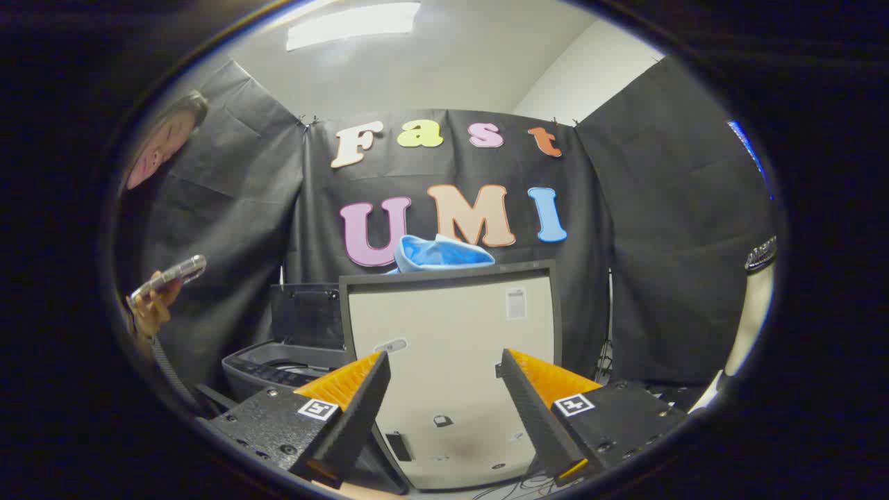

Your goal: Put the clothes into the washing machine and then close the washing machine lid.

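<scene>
The tongs stand with their two black, orange-backed fingers spread wide apart and nothing between them, aimed at a small white washing machine just ahead. The machine's pale front panel sits in the gap between the fingertips, its dark frame rising above them. A small label marks the panel's upper part, above the right finger.

A piece of blue clothing lies bunched on top of the machine, beyond the fingers and slightly left of the midline between them. It rests on the machine's upper edge, well apart from both fingertips. Whether the lid is up or down cannot be told from this low angle.

To the left of the left finger and beyond it, a dark grey bin sits beside the machine, with a black box-like shape behind it against the booth's black cloth wall.

Farther left, a person's hand holds a phone at about the height of the machine's top. Well off to the right of the right finger, a pale arm with a dark sleeve hem hangs near the cloth. Thin cables trail on the surface just below the machine, between the finger bases.
</scene>
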The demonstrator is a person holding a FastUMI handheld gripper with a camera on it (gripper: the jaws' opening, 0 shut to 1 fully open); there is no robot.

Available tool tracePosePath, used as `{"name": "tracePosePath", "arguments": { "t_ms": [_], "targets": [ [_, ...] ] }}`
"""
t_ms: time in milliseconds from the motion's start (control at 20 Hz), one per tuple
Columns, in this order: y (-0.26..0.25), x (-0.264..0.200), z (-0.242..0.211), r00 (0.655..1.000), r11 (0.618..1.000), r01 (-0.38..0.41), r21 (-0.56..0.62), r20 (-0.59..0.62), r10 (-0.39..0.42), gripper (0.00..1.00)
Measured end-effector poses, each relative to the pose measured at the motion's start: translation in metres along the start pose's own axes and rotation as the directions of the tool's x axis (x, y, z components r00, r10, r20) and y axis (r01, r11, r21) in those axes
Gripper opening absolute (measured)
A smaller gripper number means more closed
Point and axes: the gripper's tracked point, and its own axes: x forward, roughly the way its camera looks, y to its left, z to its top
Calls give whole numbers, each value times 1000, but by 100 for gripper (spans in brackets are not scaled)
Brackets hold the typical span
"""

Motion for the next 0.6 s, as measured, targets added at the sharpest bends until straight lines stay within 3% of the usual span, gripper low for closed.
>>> {"name": "tracePosePath", "arguments": {
  "t_ms": [250, 600],
  "targets": [
    [11, 44, 64, 999, 996, -10, -93, 44, 14, 97],
    [16, 94, 88, 999, 994, -26, -110, 37, 30, 97]
  ]
}}
